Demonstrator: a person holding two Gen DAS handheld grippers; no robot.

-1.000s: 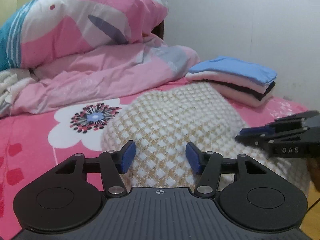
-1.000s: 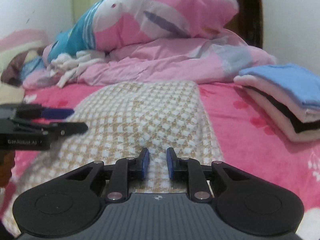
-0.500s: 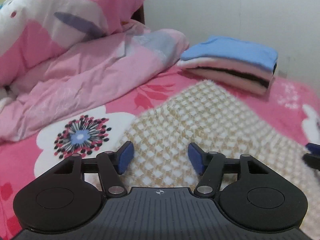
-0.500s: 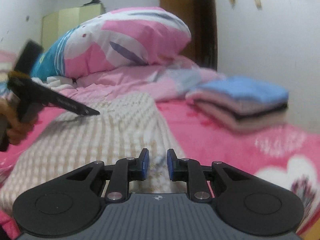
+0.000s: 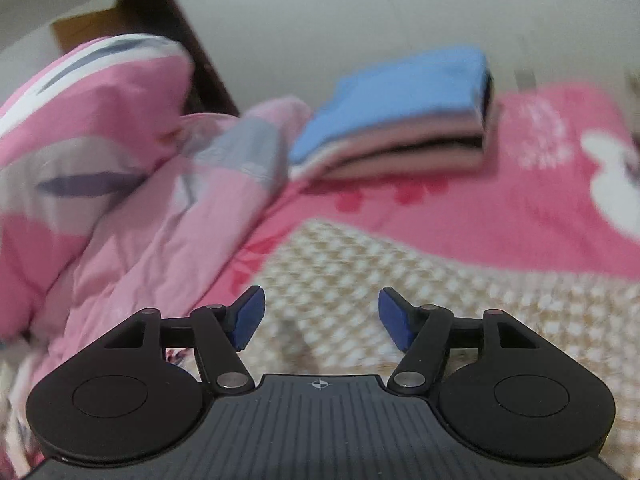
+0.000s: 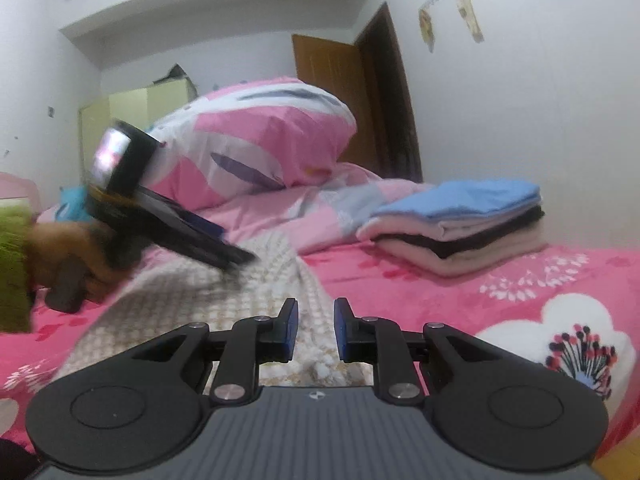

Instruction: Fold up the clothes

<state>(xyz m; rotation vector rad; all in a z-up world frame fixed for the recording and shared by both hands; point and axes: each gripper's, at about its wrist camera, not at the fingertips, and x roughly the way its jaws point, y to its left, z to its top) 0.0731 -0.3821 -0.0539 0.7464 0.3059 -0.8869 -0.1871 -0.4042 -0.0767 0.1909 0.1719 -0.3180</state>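
Note:
A beige-and-white checked knit garment [image 5: 400, 280] lies spread on the pink bed. My left gripper [image 5: 320, 312] hovers over its far left part, jaws open wide, nothing between the blue pads. The whole view is tilted and blurred. In the right wrist view the garment [image 6: 192, 300] runs from the left down to my right gripper [image 6: 316, 328]. Its pads stand a narrow gap apart over the garment's fluffy right edge, and I see no cloth pinched. A hand [image 6: 68, 240] in a green sleeve holds the left gripper [image 6: 240, 259], tips down on the garment.
A stack of folded clothes [image 6: 460, 224], blue on top, sits at the right by the wall; in the left wrist view the stack [image 5: 400, 120] is ahead. A bunched pink duvet [image 6: 272, 140] fills the head of the bed. A brown door [image 6: 332, 64] stands behind it.
The left view has rolled and swung right, so the folded stack now sits ahead and tilted. The right gripper slid from the garment's middle to its right edge. The left gripper's jaws stand slightly wider.

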